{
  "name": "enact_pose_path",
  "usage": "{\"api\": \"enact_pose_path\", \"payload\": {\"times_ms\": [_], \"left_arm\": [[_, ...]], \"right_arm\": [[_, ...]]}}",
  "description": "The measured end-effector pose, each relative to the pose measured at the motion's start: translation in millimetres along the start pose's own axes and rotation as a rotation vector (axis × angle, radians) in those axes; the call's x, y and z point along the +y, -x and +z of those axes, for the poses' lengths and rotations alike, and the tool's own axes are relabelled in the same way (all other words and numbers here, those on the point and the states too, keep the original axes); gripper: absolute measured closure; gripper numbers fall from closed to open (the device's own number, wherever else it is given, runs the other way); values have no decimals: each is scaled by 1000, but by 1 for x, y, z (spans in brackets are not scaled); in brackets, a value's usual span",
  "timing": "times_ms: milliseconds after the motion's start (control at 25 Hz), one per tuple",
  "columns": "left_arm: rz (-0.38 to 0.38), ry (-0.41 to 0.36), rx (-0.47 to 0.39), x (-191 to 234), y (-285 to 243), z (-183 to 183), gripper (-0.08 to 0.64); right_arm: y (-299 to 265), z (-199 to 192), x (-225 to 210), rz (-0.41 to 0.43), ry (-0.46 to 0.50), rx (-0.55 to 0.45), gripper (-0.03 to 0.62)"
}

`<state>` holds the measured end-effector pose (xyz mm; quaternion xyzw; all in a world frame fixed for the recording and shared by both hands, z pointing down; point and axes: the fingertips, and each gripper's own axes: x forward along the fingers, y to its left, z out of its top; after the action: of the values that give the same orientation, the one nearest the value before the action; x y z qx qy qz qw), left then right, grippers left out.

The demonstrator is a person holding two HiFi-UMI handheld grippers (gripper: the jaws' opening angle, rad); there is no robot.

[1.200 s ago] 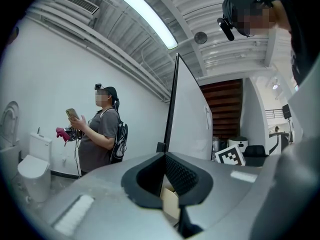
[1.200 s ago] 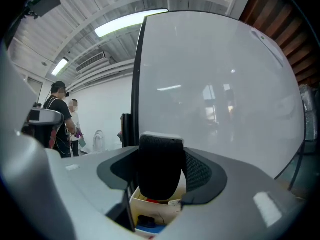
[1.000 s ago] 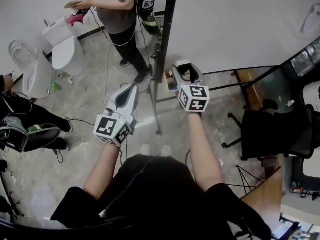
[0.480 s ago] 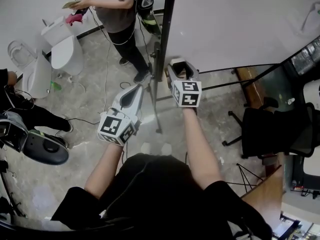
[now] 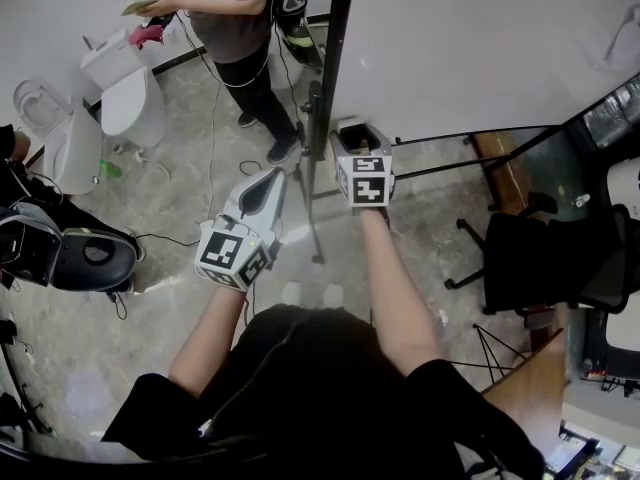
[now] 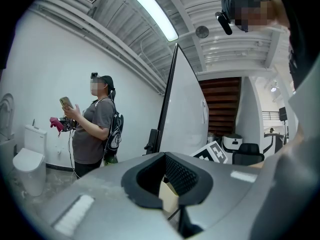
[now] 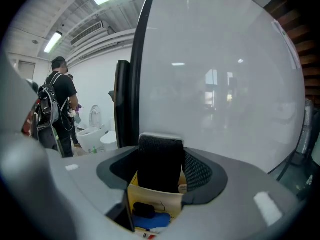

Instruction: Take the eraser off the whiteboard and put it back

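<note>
My right gripper (image 5: 353,134) (image 7: 161,153) is shut on the black felt eraser (image 7: 160,164), which stands upright between its jaws. It hangs just above an open cardboard box (image 7: 150,196) at the foot of the whiteboard (image 5: 480,48) (image 7: 220,84); a blue item and a dark item lie inside. The eraser is apart from the board's face. My left gripper (image 5: 268,175) (image 6: 165,156) hovers lower left of the board's black frame post (image 5: 335,58), tips together, holding nothing. The same box (image 6: 167,196) shows through its jaws.
A person (image 5: 235,18) stands beyond the board's left edge holding a phone. Toilets (image 5: 130,93) stand at far left, with cables across the floor. An office chair (image 5: 560,258) sits at the right. The board's stand leg (image 5: 310,228) runs between my arms.
My right gripper has sunk and tipped downward toward the box with the eraser still gripped. The left gripper has barely shifted. A dark round device at the far left has shifted.
</note>
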<state>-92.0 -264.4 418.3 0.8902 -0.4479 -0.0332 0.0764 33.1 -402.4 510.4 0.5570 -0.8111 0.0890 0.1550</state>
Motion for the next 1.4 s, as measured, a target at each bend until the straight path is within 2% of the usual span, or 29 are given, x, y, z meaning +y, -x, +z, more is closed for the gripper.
{"api": "enact_pose_path", "payload": {"times_ms": [400,840,1160,1400], "left_arm": [[3,-7,2,2,6,0,555],[3,-4,0,4,2,0,555],[4,-13,-11,4,2,4,555],[1,-24,-32,7,-1,16,555]], "right_arm": [[-2,-6,6,1,9,39,313],[4,-1,1,23,-11,12,287],[59,30,5,111,-111,-129,290],[131,67,2,145,-102,-266,387]]}}
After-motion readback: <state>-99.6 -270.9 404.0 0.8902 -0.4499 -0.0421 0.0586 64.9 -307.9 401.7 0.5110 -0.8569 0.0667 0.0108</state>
